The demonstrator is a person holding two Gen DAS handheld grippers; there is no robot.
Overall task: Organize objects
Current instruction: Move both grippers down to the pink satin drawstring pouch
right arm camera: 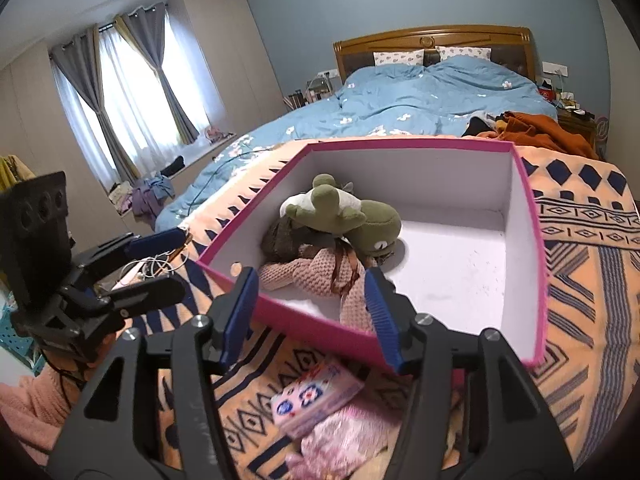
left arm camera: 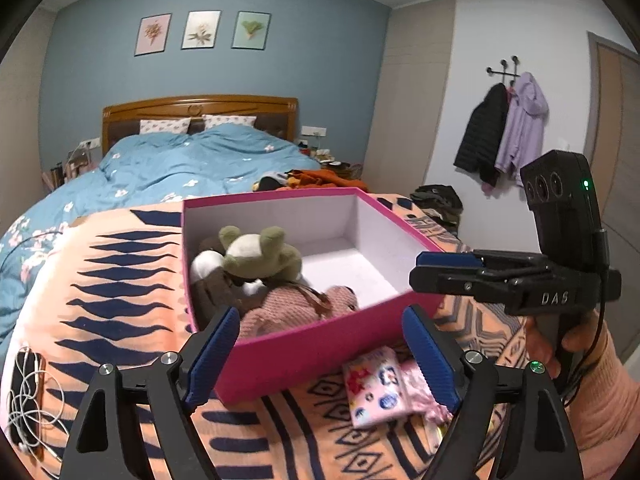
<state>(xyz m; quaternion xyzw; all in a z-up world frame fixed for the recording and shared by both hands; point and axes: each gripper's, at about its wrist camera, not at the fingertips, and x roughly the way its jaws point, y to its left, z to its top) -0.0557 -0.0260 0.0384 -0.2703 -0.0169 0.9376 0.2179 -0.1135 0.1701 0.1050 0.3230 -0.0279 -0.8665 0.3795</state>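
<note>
Hovering over the blanket (left arm camera: pixel 120 280), the left gripper (left arm camera: pixel 320 356) has its jaws spread wide and holds nothing; the near wall of the box (left arm camera: pixel 304 352) lies between the blue pads. The right gripper (right arm camera: pixel 312 312) likewise has its jaws spread and empty, poised at the box (right arm camera: pixel 320 322) rim, just above the pink toy (right arm camera: pixel 316 276).

A pink floral packet (left arm camera: pixel 376 386) lies on the blanket just in front of the box; the right wrist view shows the same packet (right arm camera: pixel 316 400) on pink fabric (right arm camera: pixel 344 436).

Only the left wrist view shows a phone (left arm camera: pixel 24 400) wrapped in white earphone cable at the blanket's left edge, plus jackets (left arm camera: pixel 504 132) on wall hooks. Only the right wrist view shows the curtained window (right arm camera: pixel 132 92).

The box is open-topped, pink outside and white inside. Its left part holds a green frog (left arm camera: pixel 260 256), a brown toy (left arm camera: pixel 216 292) and the pink knitted toy (left arm camera: pixel 296 308); the right part shows bare floor.

Beyond it lies a blue duvet (left arm camera: pixel 192 164) and a wooden headboard (left arm camera: pixel 200 108).
</note>
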